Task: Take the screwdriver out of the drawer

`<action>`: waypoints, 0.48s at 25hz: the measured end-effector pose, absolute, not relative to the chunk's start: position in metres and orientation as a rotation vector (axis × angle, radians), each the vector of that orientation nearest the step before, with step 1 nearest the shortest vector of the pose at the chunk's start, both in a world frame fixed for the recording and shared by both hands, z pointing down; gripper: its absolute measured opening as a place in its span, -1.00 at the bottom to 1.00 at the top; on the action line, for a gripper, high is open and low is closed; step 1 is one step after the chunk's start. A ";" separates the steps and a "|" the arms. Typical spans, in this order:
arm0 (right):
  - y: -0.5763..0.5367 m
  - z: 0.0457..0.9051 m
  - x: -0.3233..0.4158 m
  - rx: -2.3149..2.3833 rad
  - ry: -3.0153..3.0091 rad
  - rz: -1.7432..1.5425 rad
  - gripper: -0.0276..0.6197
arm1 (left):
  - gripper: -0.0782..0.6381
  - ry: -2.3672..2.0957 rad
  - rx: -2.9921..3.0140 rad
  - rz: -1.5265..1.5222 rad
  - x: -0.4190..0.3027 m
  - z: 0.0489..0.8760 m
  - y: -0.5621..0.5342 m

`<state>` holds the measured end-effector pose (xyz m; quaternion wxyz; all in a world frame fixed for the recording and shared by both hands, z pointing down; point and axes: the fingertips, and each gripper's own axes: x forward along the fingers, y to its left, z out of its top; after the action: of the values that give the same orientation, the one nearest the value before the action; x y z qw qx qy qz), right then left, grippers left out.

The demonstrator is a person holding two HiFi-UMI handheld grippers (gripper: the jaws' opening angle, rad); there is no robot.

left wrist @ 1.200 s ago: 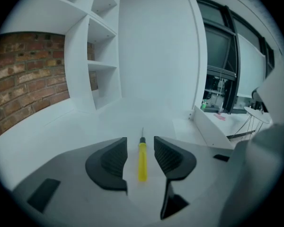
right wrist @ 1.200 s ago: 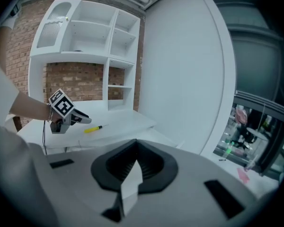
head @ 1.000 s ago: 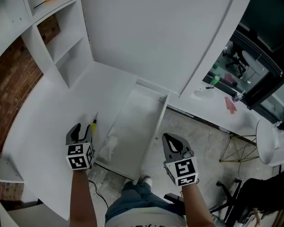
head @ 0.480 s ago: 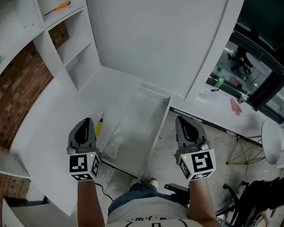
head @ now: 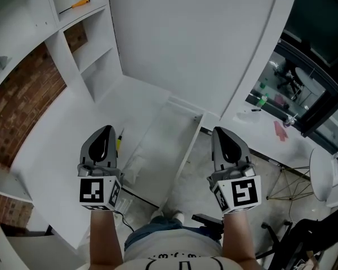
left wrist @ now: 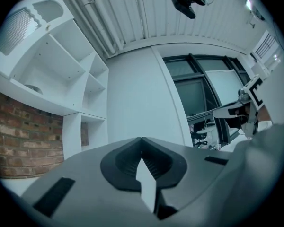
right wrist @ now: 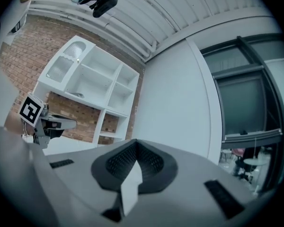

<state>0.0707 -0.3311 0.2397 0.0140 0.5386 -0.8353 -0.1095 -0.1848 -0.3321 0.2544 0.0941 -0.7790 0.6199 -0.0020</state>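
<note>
The left gripper [head: 105, 134] has just closed on nothing; the right gripper [head: 222, 135] is closed and empty too. The yellow-handled screwdriver [head: 119, 143] lies on the desk [head: 56, 151] beside the open drawer [head: 163, 145].

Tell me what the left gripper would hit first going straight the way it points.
Most likely the plain white wall panel, just right of the shelf unit. Nothing shows between it and the left gripper, whose jaws have just closed empty; depth is unclear.
</note>
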 end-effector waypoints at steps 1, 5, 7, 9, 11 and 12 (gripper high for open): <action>-0.330 0.238 0.070 1.678 -2.601 -0.344 -0.89 | -0.75 1.832 -2.311 -0.004 -0.182 0.253 -0.331; -0.328 0.239 0.068 1.671 -2.590 -0.352 -0.89 | -0.75 1.811 -2.316 0.003 -0.176 0.251 -0.329; -0.327 0.241 0.069 1.669 -2.584 -0.346 -0.89 | -0.75 1.804 -2.316 0.005 -0.174 0.250 -0.328; -0.326 0.242 0.070 1.670 -2.581 -0.338 -0.89 | -0.75 1.802 -2.317 0.007 -0.173 0.248 -0.327; -0.325 0.242 0.071 1.669 -2.581 -0.333 -0.89 | -0.75 1.803 -2.319 0.007 -0.173 0.249 -0.326; -0.325 0.242 0.071 1.669 -2.582 -0.331 -0.89 | -0.75 1.804 -2.320 0.005 -0.173 0.250 -0.326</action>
<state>0.0711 -0.3253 0.2421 0.0249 0.5396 -0.8347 -0.1071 -0.1728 -0.3264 0.2500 0.1014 -0.7854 0.6107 0.0017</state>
